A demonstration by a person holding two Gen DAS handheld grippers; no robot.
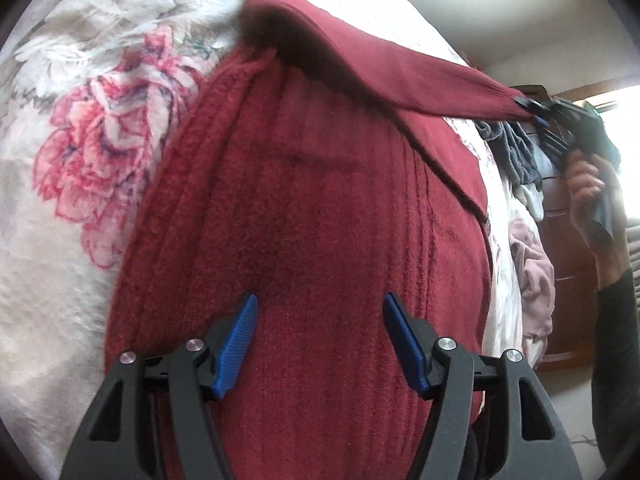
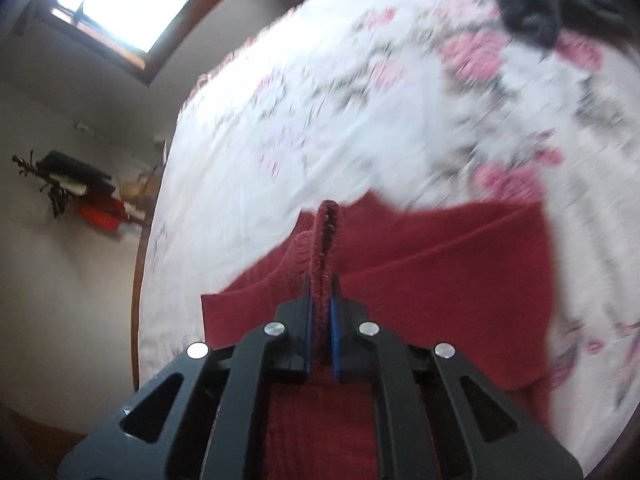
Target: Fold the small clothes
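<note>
The floral bedspread fills almost everything here, white with big pink blooms, and it's the stage for all of this. Spread across its middle lies the dark red knit garment, ribbed and fuzzy, most of it flat on the bedspread while one edge is lifted clear of it in a taut fold.

Off toward the bedspread's far edge in the left wrist view sits a pile of small clothes — grey, white and pale pink pieces heaped together. A dark bundle rests on the bedspread's upper corner in the right wrist view, too blurred to identify.

Now the tools. The left gripper hangs just above the red garment, blue pads spread wide, nothing between them. The right gripper is clamped tight — its jaws pinch a raised fold of the garment's edge, holding it up off the bedspread. A hand grips that tool's handle.
</note>
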